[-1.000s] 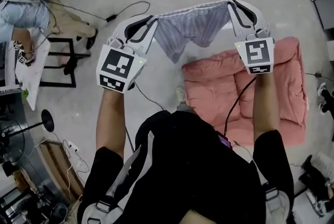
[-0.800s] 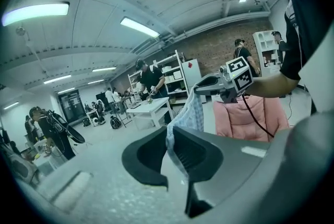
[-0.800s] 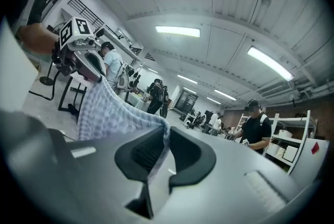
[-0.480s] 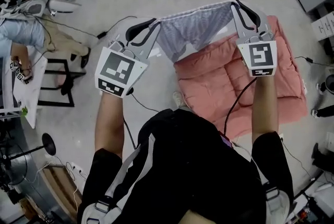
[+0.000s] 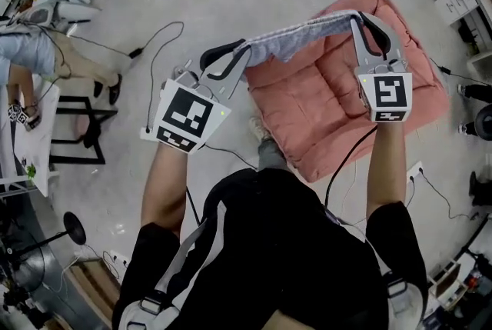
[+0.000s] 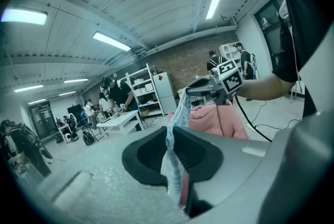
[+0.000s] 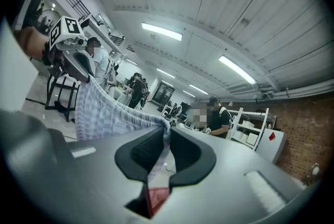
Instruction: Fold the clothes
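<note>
Pink cushion [image 5: 330,117] below; garment [image 5: 296,42] taut between left tongs [image 5: 245,49], right tongs [image 5: 359,16], both clamping it.

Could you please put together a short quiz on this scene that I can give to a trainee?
1. True or false: the left tool and the right tool are each shut on the checked garment.
2. What lies on the floor below the garment? A) a pink quilted cushion B) a blue tarp C) a cardboard box
3. In the head view, one marker cube shows over the cushion. Which tool does it belong to?
Key: 1 true; 2 A; 3 the right tool.
</note>
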A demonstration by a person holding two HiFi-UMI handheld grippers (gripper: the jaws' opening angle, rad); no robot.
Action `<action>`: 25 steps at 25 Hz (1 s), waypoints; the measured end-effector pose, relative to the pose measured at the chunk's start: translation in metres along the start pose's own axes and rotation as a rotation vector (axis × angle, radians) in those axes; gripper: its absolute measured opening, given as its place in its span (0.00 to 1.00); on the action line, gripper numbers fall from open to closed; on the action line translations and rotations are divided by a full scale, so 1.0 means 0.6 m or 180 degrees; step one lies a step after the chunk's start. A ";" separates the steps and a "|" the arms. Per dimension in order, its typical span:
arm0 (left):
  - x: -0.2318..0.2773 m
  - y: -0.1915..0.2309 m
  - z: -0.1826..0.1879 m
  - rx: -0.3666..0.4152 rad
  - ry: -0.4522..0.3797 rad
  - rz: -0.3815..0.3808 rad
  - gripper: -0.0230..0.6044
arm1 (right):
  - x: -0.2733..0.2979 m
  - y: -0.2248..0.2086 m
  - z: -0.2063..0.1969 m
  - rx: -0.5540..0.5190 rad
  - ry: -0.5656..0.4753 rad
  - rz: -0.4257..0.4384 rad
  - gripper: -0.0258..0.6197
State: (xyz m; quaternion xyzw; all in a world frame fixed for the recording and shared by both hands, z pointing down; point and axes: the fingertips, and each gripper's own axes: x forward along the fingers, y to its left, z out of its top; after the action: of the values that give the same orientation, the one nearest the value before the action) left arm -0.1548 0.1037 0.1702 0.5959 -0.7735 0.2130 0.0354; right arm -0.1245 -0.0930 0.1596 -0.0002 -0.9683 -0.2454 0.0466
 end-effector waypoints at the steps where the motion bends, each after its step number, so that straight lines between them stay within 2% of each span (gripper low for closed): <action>1: -0.007 -0.023 -0.003 -0.0025 -0.0015 -0.0028 0.10 | -0.024 0.006 -0.011 0.0049 0.0029 -0.0021 0.10; 6: -0.011 -0.138 -0.026 -0.0129 0.0114 -0.0208 0.10 | -0.139 0.035 -0.090 0.0299 0.0306 -0.0037 0.10; 11: 0.001 -0.239 -0.027 -0.0178 0.0246 -0.0257 0.10 | -0.220 0.032 -0.151 0.0297 0.0495 0.0089 0.10; 14: 0.008 -0.274 -0.028 -0.0274 0.0309 -0.0235 0.10 | -0.244 0.028 -0.169 0.0254 0.0527 0.0186 0.10; 20: -0.013 -0.308 -0.051 -0.0402 0.0458 0.0027 0.10 | -0.249 0.051 -0.171 0.0253 0.0334 0.0429 0.10; 25: 0.006 -0.363 -0.052 -0.0575 0.0619 0.0349 0.10 | -0.271 0.037 -0.205 0.0210 0.0187 0.0818 0.10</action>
State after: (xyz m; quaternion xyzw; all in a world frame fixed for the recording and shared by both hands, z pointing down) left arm 0.0419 0.0689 0.2622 0.5236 -0.8139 0.2008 0.1520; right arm 0.0492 -0.1280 0.2630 -0.1155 -0.9661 -0.2054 0.1059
